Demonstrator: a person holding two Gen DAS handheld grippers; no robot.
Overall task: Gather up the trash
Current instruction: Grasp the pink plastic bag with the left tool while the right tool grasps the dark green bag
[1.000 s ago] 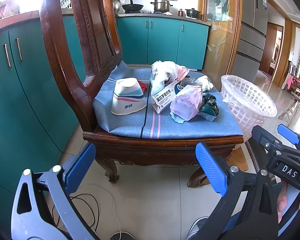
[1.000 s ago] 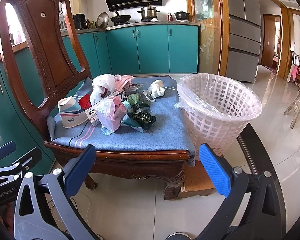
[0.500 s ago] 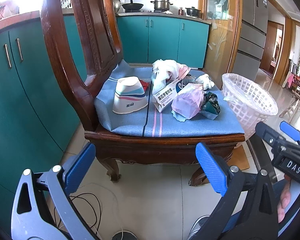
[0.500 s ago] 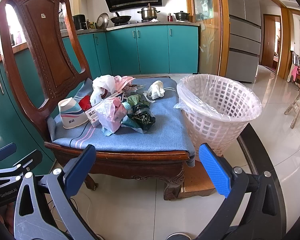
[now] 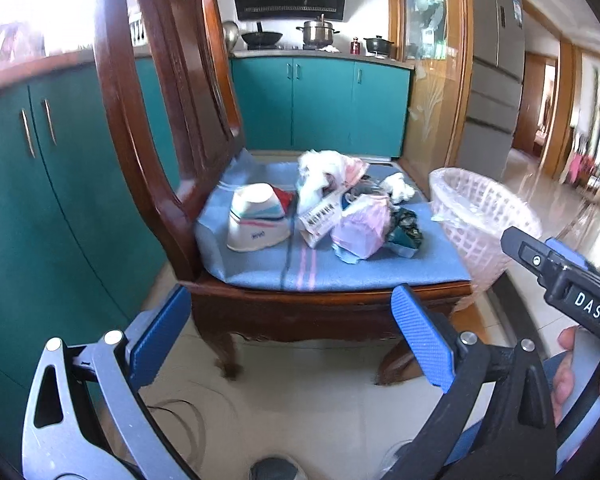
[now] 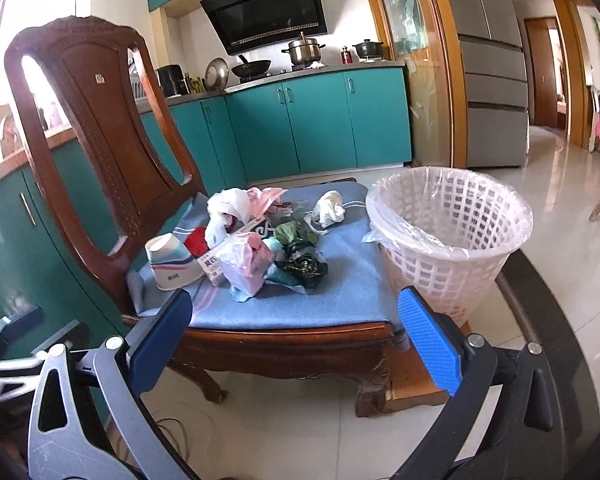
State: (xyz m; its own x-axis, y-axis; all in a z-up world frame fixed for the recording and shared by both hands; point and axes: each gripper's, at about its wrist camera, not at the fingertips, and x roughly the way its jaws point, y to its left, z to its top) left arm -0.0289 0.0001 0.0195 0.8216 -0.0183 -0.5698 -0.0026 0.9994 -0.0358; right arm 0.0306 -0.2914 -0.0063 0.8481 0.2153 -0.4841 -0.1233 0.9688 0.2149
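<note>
A heap of trash lies on the blue cushion (image 5: 260, 272) of a wooden chair (image 6: 100, 128): an upturned paper bowl (image 5: 257, 222) (image 6: 172, 260), a white carton (image 5: 320, 218), a pink plastic bag (image 5: 362, 228) (image 6: 246, 264), a dark green wrapper (image 6: 304, 266), white bags (image 6: 228, 210) and a crumpled tissue (image 6: 330, 208). A white lattice basket (image 6: 452, 232) (image 5: 480, 220) lined with clear plastic stands right of the seat. My left gripper (image 5: 288, 336) hangs open in front of the chair, low. My right gripper (image 6: 296, 336) is open too, empty, before the seat's front edge.
Teal cabinets (image 5: 60, 184) run along the left and back, with pots on the counter (image 6: 304, 50). A grey fridge (image 6: 492, 72) stands at the right. Cables (image 5: 180, 424) lie on the tiled floor below the chair. A wooden block (image 6: 416, 384) sits under the basket.
Both grippers have risen and both views have tilted upward, so the chair and trash sit lower in the frames. The jaws stay open and the trash has not moved.
</note>
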